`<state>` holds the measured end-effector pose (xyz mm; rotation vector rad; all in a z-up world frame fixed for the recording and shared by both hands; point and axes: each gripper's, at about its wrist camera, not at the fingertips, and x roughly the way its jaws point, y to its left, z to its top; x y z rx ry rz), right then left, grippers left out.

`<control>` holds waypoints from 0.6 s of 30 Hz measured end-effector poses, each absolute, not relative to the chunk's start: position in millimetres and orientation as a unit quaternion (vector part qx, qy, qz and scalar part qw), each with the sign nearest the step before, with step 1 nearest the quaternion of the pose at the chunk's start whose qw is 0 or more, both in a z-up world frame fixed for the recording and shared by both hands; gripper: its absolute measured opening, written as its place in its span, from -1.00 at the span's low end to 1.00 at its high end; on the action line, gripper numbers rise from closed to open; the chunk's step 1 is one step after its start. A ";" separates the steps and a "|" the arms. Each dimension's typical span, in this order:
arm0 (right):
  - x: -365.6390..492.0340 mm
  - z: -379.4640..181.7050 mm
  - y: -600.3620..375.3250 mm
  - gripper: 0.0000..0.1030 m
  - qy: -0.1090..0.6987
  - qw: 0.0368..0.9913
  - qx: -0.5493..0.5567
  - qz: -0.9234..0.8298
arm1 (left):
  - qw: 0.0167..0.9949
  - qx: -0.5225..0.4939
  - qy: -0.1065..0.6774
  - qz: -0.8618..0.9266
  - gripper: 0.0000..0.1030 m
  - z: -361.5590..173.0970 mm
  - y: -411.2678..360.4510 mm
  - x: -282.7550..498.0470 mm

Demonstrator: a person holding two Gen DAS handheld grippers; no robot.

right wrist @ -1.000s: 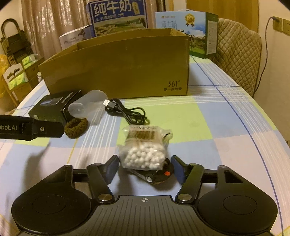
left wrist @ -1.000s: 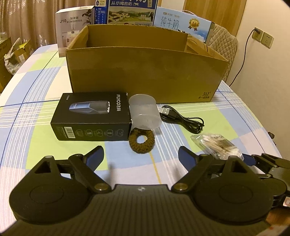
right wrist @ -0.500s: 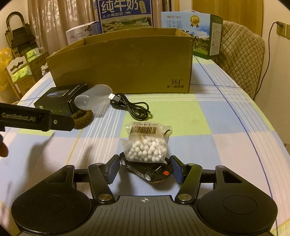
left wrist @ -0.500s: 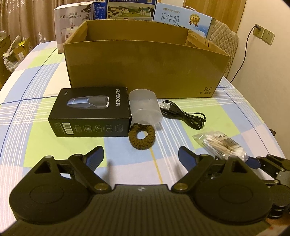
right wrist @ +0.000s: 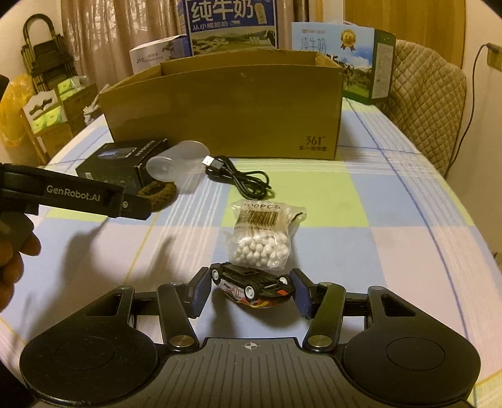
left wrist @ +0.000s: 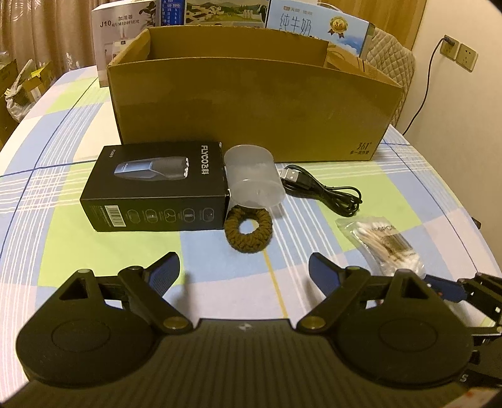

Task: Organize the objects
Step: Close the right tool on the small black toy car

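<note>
My right gripper hovers low over the checked tablecloth. A small black toy car lies tipped on its side between its blue pads. The jaws are closing, and the pads stand right at the car's two ends. Just beyond the car lies a bag of cotton swabs. My left gripper is open and holds nothing. A brown hair tie lies a little ahead of it. Behind that are a black shaver box, a translucent cup on its side and a black USB cable. An open cardboard box stands beyond them.
Milk cartons and a humidifier box stand behind the cardboard box. A quilted chair is at the table's far right. A person's hand grips the left tool at the left edge of the right wrist view.
The right jaws have narrowed around the toy car, and the car now sits squarely between the pads. The left gripper has stayed open in about the same place.
</note>
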<state>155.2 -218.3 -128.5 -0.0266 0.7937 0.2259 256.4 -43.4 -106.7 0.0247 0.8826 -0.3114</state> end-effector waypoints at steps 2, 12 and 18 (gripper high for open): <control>153.9 -129.2 -217.1 0.01 0.380 0.919 -0.033 0.097 | 0.892 0.013 0.426 -0.151 0.68 -107.2 -44.5 256.9; 148.8 -129.7 -217.9 0.01 0.385 0.911 -0.041 0.141 | 0.891 0.017 0.426 -0.153 0.68 -108.7 -47.2 255.9; 144.5 -127.9 -212.7 0.01 0.397 0.899 -0.029 0.184 | 0.891 0.017 0.426 -0.153 0.68 -108.9 -47.3 256.2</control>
